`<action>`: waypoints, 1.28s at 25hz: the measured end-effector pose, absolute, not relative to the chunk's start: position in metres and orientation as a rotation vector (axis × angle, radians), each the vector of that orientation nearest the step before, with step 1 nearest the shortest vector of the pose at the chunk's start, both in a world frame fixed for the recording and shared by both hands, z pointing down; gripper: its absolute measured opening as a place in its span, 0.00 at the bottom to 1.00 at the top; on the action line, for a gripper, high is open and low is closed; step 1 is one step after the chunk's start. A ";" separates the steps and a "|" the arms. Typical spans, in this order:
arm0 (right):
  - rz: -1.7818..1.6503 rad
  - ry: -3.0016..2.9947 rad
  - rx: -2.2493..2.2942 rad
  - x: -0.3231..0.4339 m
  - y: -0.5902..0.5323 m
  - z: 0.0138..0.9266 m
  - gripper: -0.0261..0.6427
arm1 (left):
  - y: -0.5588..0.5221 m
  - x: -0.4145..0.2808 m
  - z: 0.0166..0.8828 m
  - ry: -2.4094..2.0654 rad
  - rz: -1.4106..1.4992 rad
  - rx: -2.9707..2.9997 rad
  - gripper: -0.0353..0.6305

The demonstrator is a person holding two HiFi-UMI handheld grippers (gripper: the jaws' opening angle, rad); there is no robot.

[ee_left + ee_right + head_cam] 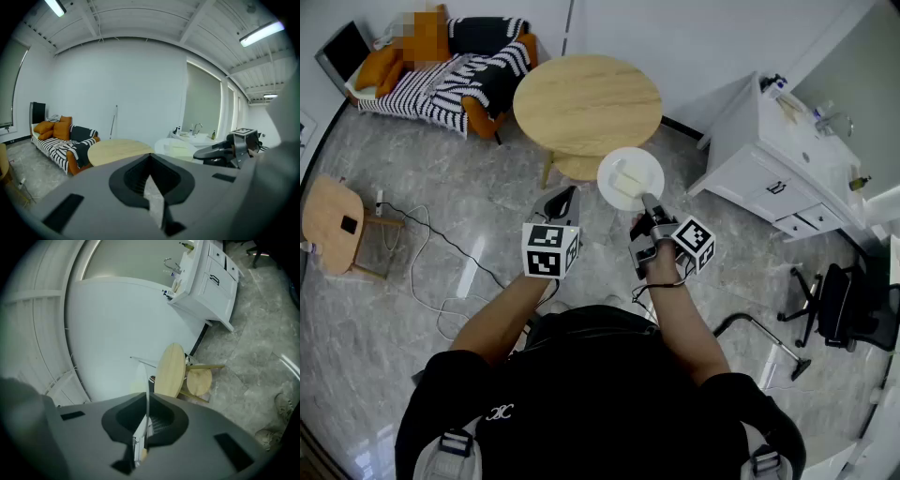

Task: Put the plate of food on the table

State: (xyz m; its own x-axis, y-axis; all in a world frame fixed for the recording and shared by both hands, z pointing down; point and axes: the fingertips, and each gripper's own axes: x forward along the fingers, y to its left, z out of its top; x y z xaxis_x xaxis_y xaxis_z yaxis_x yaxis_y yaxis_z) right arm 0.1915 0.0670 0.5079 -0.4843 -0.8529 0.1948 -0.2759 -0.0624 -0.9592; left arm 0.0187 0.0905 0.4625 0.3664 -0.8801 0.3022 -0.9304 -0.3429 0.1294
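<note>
Right tongs (646,200): pinching the near rim of the white plate (651,169), which shows edge-on between the pads in the right gripper view. Pale food (624,180) lies on it. Left tongs (566,194): pressed together, nothing in them, short of the round wooden surface (586,103) and just beside the plate. The plate hangs in the air at the surface's near edge. The surface lies straight ahead of the right tongs. Likely next: carry forward right-handed, plate kept level.

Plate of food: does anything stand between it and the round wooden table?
Nothing visible does. The right gripper holds the plate by its rim at the near edge of the table, whose top is bare.
</note>
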 end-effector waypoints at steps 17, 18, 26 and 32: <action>-1.590 1.754 -1.226 0.181 0.082 0.511 0.06 | 0.107 0.011 0.478 -1.596 0.303 2.318 0.06; -1.595 1.749 -1.229 0.180 0.083 0.513 0.06 | 0.107 0.010 0.479 -1.595 0.303 2.316 0.06; -1.591 1.750 -1.248 0.165 0.086 0.518 0.06 | 0.107 -0.007 0.486 -1.571 0.304 2.320 0.06; -1.584 1.727 -1.239 0.151 0.084 0.515 0.06 | 0.102 -0.020 0.482 -1.568 0.323 2.369 0.06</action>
